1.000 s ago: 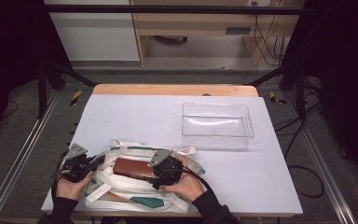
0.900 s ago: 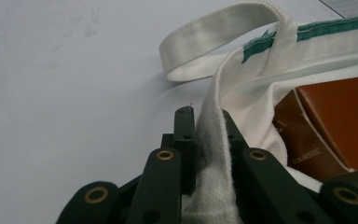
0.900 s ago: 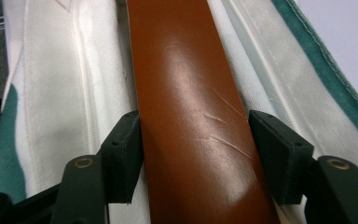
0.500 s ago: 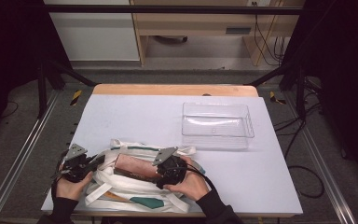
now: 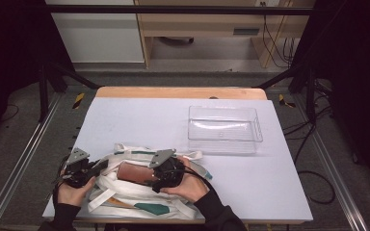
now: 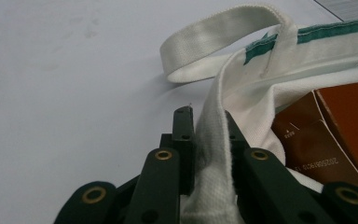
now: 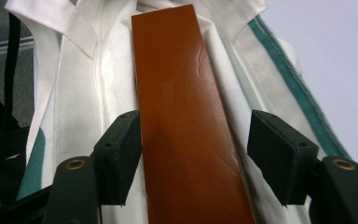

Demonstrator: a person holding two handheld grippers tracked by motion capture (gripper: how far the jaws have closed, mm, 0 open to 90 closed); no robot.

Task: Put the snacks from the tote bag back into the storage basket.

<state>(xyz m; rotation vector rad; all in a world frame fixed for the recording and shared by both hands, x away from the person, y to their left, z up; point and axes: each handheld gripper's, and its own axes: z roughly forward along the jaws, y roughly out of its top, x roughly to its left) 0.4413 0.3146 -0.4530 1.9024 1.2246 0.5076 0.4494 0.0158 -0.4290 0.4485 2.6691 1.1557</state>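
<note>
A white cloth bag (image 5: pixel 125 195) with green trim lies at the table's near left. A brown box (image 5: pixel 134 173) rests in its mouth. My left gripper (image 5: pixel 99 166) is at the bag's left side, shut on the bag's white edge (image 6: pixel 214 140), and the box's end (image 6: pixel 335 126) shows just to the right. My right gripper (image 5: pixel 151 180) is at the box's right end. In the right gripper view the jaws stand open on either side of the brown box (image 7: pixel 182 116): the left pad (image 7: pixel 121 149) touches it and the right pad (image 7: pixel 279 149) is apart. Bag cloth (image 7: pixel 93 79) lies under the box.
A clear plastic bin (image 5: pixel 224 129) stands at the right of the table's middle. The table's near edge (image 5: pixel 173 222) runs just below the bag. A loose strap loop (image 6: pixel 219 32) lies on the table beyond the left gripper.
The right gripper has edged slightly left along the brown box. The left gripper has kept its hold on the bag's edge.
</note>
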